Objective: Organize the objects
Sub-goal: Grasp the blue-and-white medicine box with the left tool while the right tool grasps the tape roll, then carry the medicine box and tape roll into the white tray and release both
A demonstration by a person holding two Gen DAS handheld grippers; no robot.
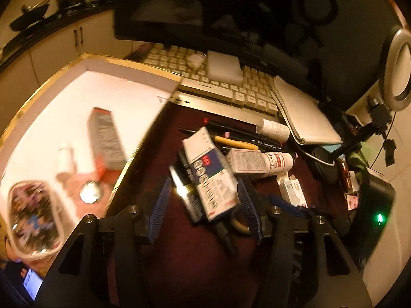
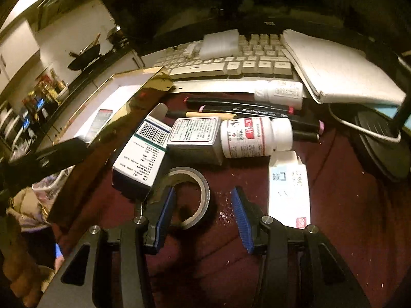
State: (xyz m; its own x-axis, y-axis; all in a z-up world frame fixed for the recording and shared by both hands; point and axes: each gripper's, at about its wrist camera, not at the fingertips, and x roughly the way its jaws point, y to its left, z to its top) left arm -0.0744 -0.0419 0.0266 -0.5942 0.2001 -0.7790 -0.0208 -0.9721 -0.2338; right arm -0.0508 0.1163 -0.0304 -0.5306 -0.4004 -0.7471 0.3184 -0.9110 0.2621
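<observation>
Right wrist: right gripper [image 2: 203, 205] half open, straddling tape roll [image 2: 191, 195].

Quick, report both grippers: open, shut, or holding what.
Left gripper: open, jaws either side of the blue-and-white medicine box, pads not pressing it.
Right gripper: open, straddling one side of the tape roll, not gripping yet.

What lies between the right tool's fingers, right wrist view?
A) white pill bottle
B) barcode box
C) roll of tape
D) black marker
C: the roll of tape lies flat on the dark red desk between the right tool's blue pads, while the pill bottle lies farther back.
</observation>
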